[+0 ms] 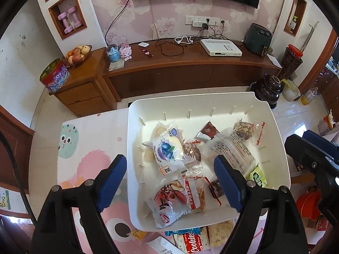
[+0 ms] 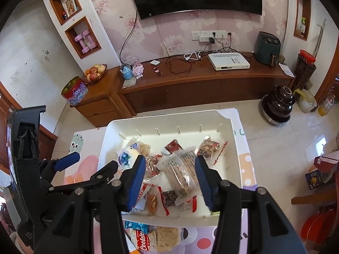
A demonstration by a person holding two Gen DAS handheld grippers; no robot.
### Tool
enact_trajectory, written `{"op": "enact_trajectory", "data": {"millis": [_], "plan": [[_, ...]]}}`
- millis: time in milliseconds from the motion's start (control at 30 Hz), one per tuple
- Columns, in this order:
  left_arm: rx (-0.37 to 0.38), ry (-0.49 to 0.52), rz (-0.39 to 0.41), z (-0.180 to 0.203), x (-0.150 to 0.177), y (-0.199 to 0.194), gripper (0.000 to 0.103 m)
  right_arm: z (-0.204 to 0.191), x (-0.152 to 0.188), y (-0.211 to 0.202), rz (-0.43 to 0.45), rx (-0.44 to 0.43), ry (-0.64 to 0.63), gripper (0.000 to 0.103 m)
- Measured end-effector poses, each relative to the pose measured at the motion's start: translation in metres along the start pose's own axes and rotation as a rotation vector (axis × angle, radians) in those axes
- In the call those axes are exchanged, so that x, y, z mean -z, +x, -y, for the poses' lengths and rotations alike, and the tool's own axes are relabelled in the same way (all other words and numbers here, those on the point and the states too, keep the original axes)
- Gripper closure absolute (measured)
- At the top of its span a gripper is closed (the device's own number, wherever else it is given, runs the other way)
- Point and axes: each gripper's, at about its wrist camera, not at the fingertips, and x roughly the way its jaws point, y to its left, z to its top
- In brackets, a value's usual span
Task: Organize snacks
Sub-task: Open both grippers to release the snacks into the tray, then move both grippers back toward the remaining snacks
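Both claws hang open over the white bin (image 1: 275, 127) on the worktop: left claw (image 1: 169, 182), right claw (image 2: 170, 182). Loose snack packets (image 2: 180, 169) fill it, more lying outside (image 2: 156, 238); they look light, crinkly and slippery, best pinched at sealed edges.

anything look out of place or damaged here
Several snack packets, including a Cookies pack, lie on the mat outside the white bin's near wall while the rest are piled inside. The bin's far right rim corner looks chipped. Nothing seems spilled.
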Motion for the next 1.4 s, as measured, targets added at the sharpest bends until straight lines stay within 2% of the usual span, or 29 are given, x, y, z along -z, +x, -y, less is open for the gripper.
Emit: {"op": "enact_trajectory", "data": {"millis": [533,1000,1233,1400], "plan": [[-0.015,-0.017,0.03,-0.005,0.034,-0.034,0.019,-0.003,0.024,-0.026,-0.001,-0.019,-0.021,0.054],[-0.061,-0.008,0.036,-0.025,0.095,-0.063,0.019,-0.011,0.071,-0.051,-0.015,-0.012,-0.069,0.054],[-0.074,-0.029,-0.008,-0.053,0.133,-0.053,0.019,-0.007,0.101,-0.041,-0.072,-0.013,-0.07,0.054],[-0.071,-0.073,-0.075,-0.079,0.156,-0.03,0.019,-0.005,0.123,-0.022,-0.129,-0.008,-0.071,0.054]]}}
